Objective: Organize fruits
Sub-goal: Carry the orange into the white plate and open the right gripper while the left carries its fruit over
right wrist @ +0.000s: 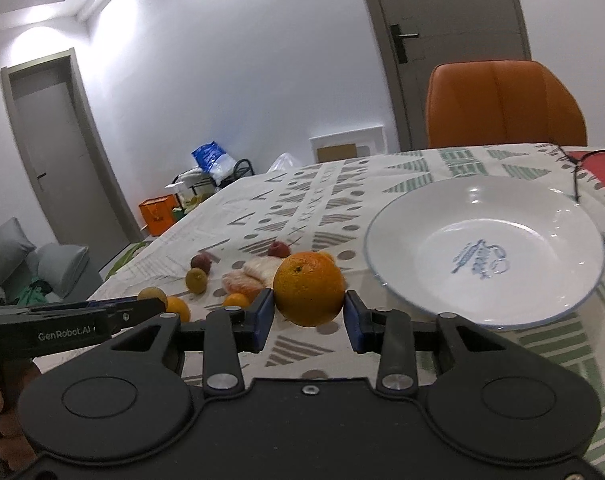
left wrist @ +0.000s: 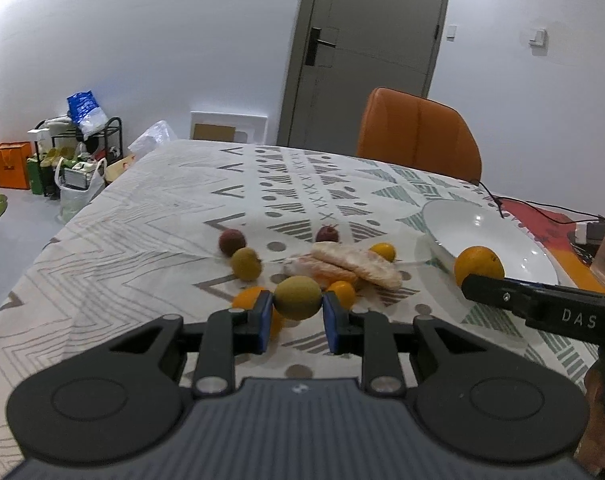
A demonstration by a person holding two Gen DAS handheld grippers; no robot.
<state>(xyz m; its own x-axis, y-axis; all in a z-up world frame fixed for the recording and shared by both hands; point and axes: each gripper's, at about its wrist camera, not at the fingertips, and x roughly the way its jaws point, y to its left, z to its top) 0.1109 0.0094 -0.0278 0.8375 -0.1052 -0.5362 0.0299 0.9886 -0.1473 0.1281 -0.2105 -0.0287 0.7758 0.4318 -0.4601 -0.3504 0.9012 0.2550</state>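
Each claw pinched one fruit clear of the desk (left wrist: 142, 208), left claw (left wrist: 297, 305) a green fruit (left wrist: 297, 297), right claw (right wrist: 307, 304) an orange (right wrist: 309, 289), apparently bound for the empty white plate (right wrist: 394, 224) nearby.

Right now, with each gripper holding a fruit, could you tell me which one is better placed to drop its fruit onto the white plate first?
The right gripper: its orange hangs just beside the empty white plate. The left gripper, with a green-yellow fruit, sits back over the fruit pile.
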